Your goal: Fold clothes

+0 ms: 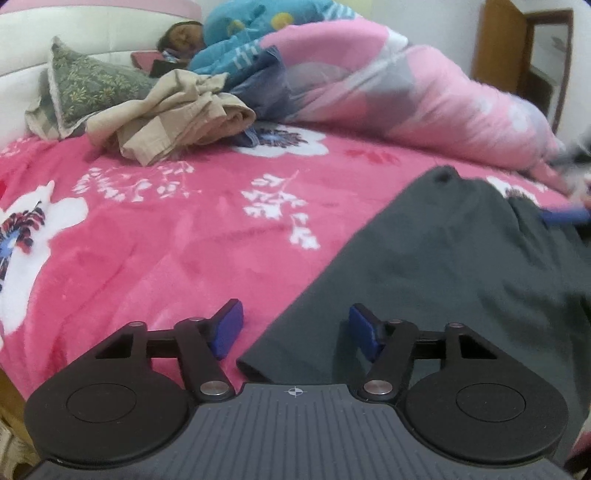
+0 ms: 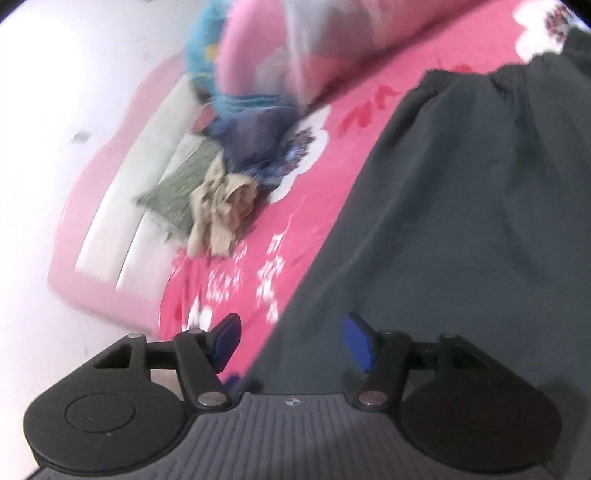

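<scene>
A dark grey garment lies spread flat on the pink flowered bedspread, its near corner just in front of my left gripper. That gripper is open, its blue pads on either side of the garment's left edge, gripping nothing. In the right wrist view, which is tilted and blurred, the same dark garment fills the right half, gathered waistband at the top. My right gripper is open over the garment's edge. A blurred blue pad of the right gripper shows at the far right of the left wrist view.
A crumpled beige garment lies near the head of the bed beside a green patterned pillow. A person lies under a heaped pink and blue quilt. A white padded headboard stands behind. A wooden door is at the far right.
</scene>
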